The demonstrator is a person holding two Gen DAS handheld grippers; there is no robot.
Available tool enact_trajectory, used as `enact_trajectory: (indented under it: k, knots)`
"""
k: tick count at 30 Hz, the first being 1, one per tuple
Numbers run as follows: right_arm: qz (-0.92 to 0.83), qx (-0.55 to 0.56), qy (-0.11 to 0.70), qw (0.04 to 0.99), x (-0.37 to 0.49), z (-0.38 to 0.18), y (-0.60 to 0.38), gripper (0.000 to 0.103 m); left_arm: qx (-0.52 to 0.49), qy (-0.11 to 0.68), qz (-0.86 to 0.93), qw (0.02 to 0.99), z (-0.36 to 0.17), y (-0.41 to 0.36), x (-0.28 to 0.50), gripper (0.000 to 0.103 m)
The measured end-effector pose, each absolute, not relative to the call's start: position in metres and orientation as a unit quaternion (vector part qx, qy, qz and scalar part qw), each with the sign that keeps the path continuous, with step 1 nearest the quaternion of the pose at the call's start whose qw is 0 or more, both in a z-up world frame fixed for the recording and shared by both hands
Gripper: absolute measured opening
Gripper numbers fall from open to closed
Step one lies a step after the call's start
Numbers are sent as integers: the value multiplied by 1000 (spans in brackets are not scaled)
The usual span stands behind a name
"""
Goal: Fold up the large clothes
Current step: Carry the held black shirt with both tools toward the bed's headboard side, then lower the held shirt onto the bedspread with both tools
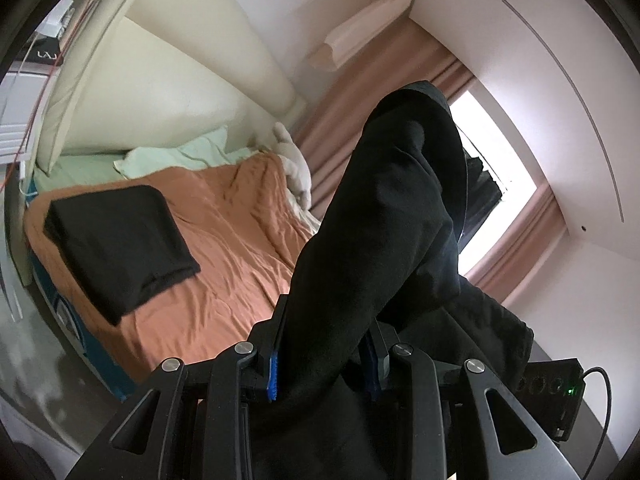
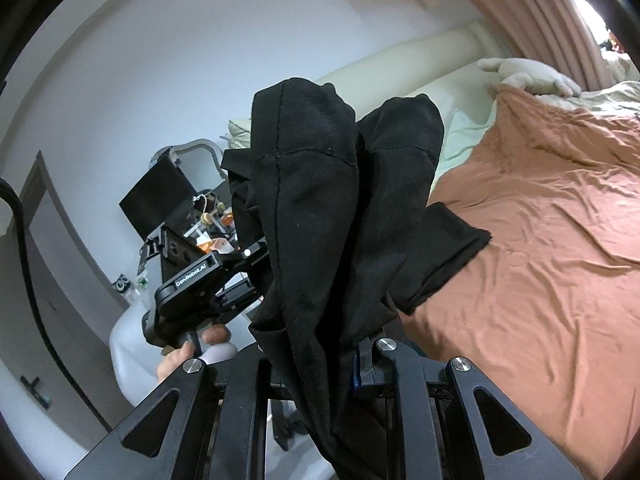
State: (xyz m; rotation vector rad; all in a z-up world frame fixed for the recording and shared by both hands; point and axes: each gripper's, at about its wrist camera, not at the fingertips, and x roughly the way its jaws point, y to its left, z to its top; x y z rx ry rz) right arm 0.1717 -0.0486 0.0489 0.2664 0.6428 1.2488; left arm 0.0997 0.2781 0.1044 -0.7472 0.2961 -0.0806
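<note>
1. Holding a big black garment (image 1: 392,208) up in the air above the bed (image 1: 224,240), we have both tongs in use. It bunches up tall in front of each camera.
2. Our left tongs (image 1: 320,372) are pinching the black cloth between their blue pads (image 1: 273,376).
3. Our right tongs (image 2: 320,360) are pinching the same cloth too, though the cloth hides most of the tips, so we only think the grip is tight.
4. In the right view, the left tongs show off to the side, near the right ones, with a hand (image 2: 200,344) under them.
5. We think this is the start of a fold: the garment is lifted, not yet spread.
6. Next, we should pull the tongs apart to stretch the cloth flat, then lay it down on the orange blanket (image 2: 540,240).
7. A folded black cloth (image 1: 116,244) already sits on the bed, so we need a free spot beside it.
8. We see no boxes or baskets here.
</note>
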Motion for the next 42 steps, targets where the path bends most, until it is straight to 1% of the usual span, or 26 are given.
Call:
enact_trajectory:
  k: [10, 22, 28, 36, 42]
  knots:
    - [597, 106, 298, 737, 212, 54, 34, 18, -362, 131, -13, 923, 113, 359, 142, 30]
    - [634, 116, 284, 710, 253, 77, 161, 18, -298, 118, 47, 946, 155, 461, 168, 29]
    - [652, 124, 298, 686, 265, 71, 219, 18, -265, 138, 89, 950, 168, 500, 178, 29]
    - [654, 141, 331, 665, 298, 26, 266, 19, -251, 184, 116, 943, 137, 532, 218, 29]
    - [638, 166, 372, 654, 346, -19, 287, 19, -259, 217, 121, 934, 93, 548, 270, 29]
